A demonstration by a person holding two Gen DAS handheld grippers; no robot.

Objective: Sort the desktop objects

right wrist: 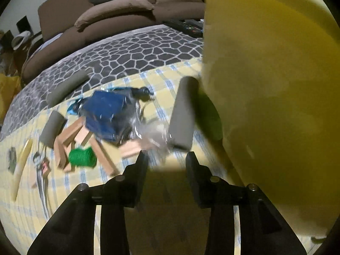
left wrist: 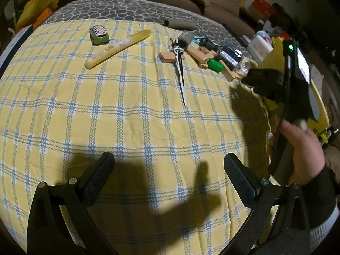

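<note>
My left gripper [left wrist: 170, 170] hovers open over the yellow plaid cloth [left wrist: 127, 116], nothing between its fingers. Far ahead lie a green toy car [left wrist: 99, 35], a yellow tube [left wrist: 118, 48] and a toy sword [left wrist: 180, 74]. A hand [left wrist: 301, 148] holds my right gripper [left wrist: 255, 78] at the right. In the right wrist view the right gripper [right wrist: 166, 159] has its jaws partly apart, and no pad presses on anything. A blurred grey foam cylinder [right wrist: 183, 114] lies just past the fingertips, against a large yellow bin [right wrist: 276, 85].
A pile holds wooden blocks [right wrist: 70, 136], a green spool [right wrist: 82, 157], a blue packet [right wrist: 108, 110] and two more grey cylinders [right wrist: 65, 87] [right wrist: 53, 127]. A grey stone-pattern cover [right wrist: 138, 53] and a brown sofa [right wrist: 106, 17] lie behind.
</note>
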